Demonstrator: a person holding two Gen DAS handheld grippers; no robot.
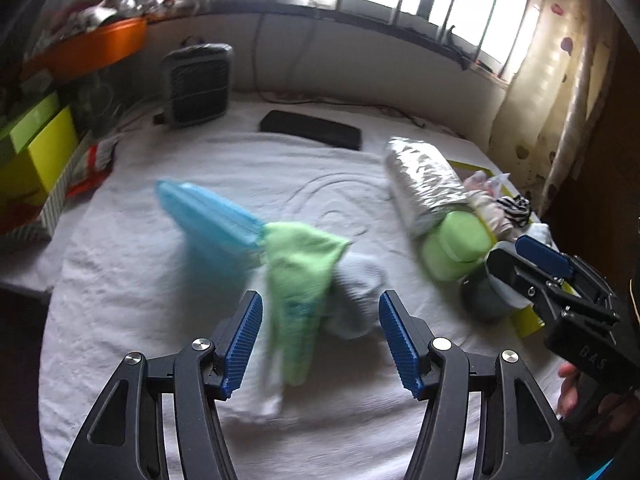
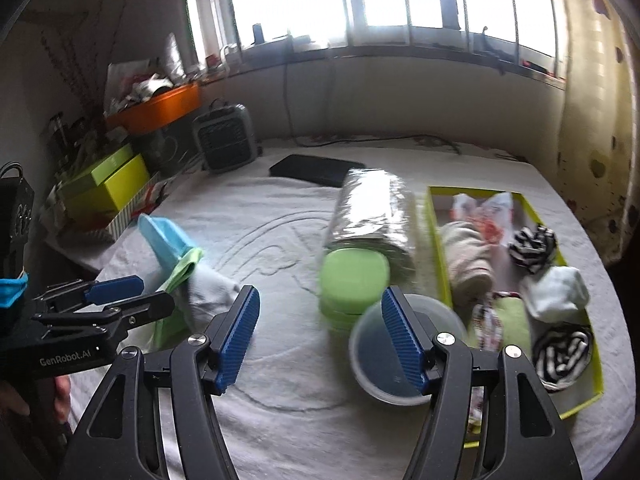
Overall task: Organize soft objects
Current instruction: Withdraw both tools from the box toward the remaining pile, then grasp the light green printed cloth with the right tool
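On the white bedspread [image 1: 200,312] lies a loose pile: a blue cloth [image 1: 208,220], a green cloth [image 1: 300,272] and a pale grey sock [image 1: 360,296]. My left gripper [image 1: 320,312] hangs open just over the pile, with the green cloth and the sock lying between and ahead of its fingers, not pinched. The right gripper [image 2: 320,308] is open and holds nothing, in front of a green lidded box [image 2: 354,280]. A lime tray [image 2: 436,216] to its right holds rolled socks: a striped one [image 2: 532,248], a white one [image 2: 556,292], a beige one [image 2: 466,264].
A foil-wrapped roll [image 2: 368,216] lies behind the green box, and a clear round tub [image 2: 372,360] sits by the tray. A black flat case [image 1: 312,130] and a small fan heater [image 1: 198,84] stand at the back. Lime boxes [image 1: 40,148] and an orange basin [image 1: 100,46] crowd the left.
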